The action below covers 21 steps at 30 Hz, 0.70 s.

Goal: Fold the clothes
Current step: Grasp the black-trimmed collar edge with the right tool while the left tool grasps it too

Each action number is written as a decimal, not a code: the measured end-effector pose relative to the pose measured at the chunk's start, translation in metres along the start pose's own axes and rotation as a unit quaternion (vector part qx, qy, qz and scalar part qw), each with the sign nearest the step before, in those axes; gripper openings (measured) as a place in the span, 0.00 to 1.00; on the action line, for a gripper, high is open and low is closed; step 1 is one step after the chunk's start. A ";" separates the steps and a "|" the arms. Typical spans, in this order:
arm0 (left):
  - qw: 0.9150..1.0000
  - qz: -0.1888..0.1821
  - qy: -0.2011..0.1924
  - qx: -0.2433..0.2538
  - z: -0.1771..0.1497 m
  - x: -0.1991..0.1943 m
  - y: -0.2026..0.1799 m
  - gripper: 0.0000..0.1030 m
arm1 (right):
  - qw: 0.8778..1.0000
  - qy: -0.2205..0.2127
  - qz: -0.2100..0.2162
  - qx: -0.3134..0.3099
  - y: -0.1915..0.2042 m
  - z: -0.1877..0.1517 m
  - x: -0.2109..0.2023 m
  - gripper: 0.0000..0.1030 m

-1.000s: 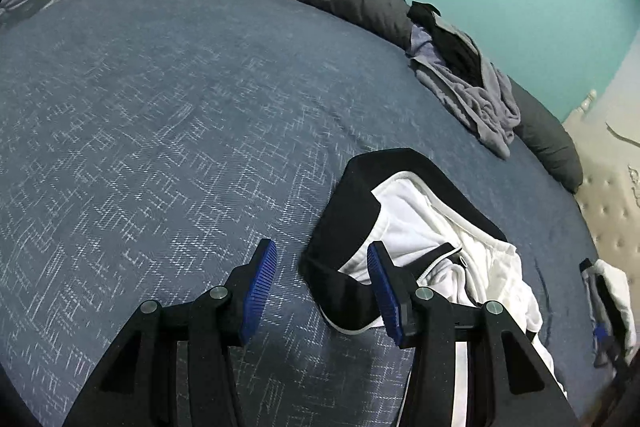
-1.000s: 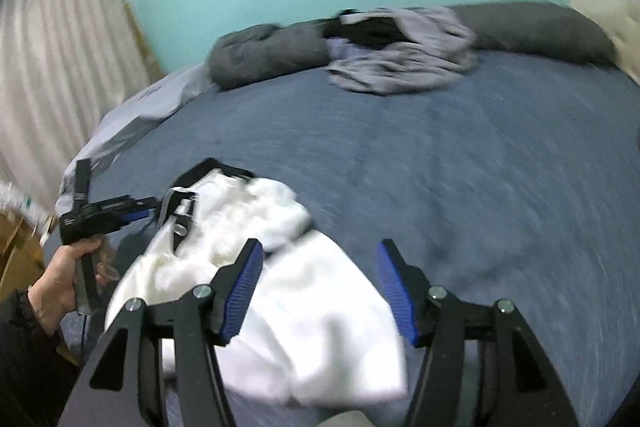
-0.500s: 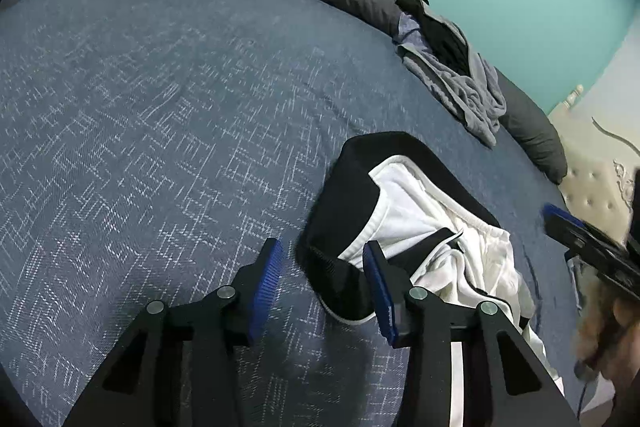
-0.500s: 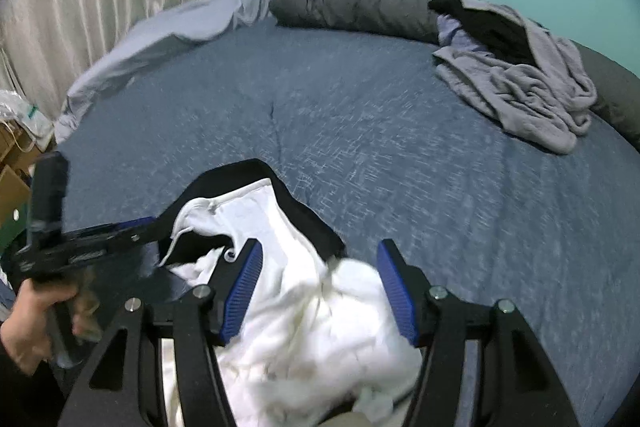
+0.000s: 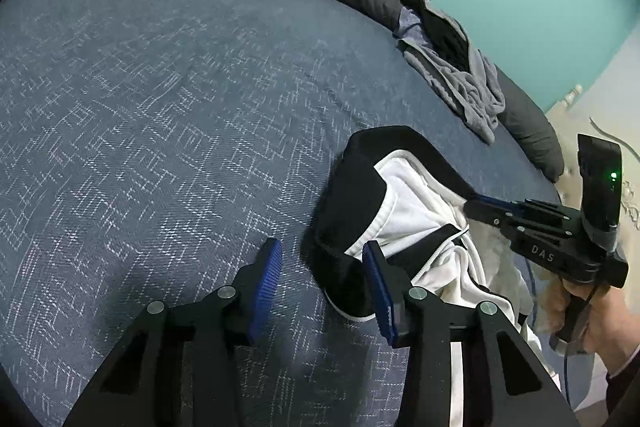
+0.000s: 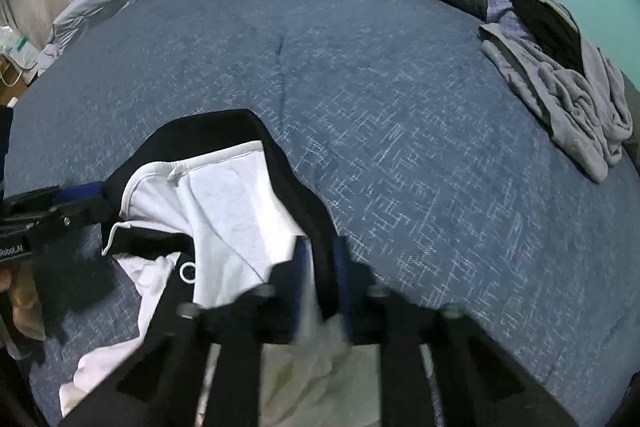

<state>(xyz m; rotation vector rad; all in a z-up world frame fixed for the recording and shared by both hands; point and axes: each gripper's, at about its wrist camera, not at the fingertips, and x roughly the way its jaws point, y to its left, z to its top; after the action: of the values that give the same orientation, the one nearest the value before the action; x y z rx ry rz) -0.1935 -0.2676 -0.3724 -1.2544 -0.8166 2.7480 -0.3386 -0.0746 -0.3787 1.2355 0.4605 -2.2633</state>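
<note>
One hoodie (image 6: pixel 224 195), two tools: right tool (image 6: pixel 320 279) clamping, left tool (image 5: pixel 320 279) spread

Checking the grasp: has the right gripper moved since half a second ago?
Yes. The right gripper has closed its fingers on the black-and-white garment, advancing toward its black edge over the blue bedspread.

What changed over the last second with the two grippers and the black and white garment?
The right gripper came down and closed its fingers on the black edge of the black and white garment. The left gripper stayed open beside the garment's near edge. The grey clothes pile and the blue bedspread look unchanged.
</note>
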 end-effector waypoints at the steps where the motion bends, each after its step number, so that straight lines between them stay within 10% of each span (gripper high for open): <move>1: 1.000 -0.003 0.002 0.001 0.000 0.001 -0.001 0.43 | 1.000 -0.007 -0.003 0.000 -0.002 -0.001 -0.004 0.05; 11: 0.999 -0.035 0.002 0.013 0.004 0.009 -0.022 0.10 | 0.996 -0.067 -0.048 0.042 -0.044 -0.019 -0.062 0.05; 21: 0.993 -0.050 0.022 0.100 0.003 0.020 -0.080 0.10 | 0.988 -0.047 -0.089 0.114 -0.090 -0.090 -0.089 0.05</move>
<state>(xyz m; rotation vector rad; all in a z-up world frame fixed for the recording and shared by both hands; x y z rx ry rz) -0.2256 -0.1957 -0.3478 -1.1964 -0.5662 2.6357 -0.2902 0.0692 -0.3469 1.2321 0.2917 -2.5728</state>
